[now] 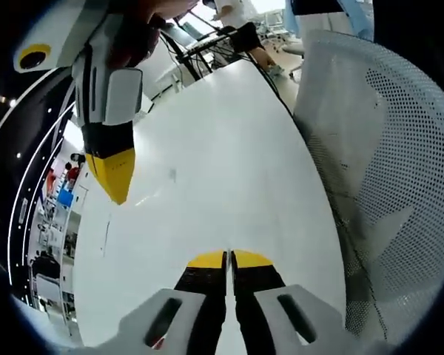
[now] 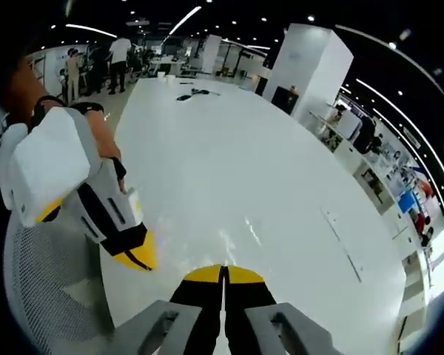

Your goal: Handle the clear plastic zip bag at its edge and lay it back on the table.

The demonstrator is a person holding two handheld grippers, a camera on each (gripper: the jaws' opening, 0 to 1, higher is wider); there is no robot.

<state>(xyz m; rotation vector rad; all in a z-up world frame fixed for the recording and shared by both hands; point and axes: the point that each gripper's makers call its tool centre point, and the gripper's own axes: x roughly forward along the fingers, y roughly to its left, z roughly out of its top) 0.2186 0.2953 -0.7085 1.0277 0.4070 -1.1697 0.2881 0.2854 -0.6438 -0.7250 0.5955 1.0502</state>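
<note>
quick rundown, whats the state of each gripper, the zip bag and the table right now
left gripper: jaws shut together, nothing visible between them
right gripper: jaws shut together, nothing visible between them
clear zip bag: hard to make out, faint glints on the table ahead of the right gripper suggest it lies flat there
white table: bare except dark cables at its far end
mesh chair: unoccupied, beside the table

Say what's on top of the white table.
Dark cables lie at the far end of the white table. Faint glints near the right gripper may be plastic; cannot tell. Its fingers hide the near edge.
</note>
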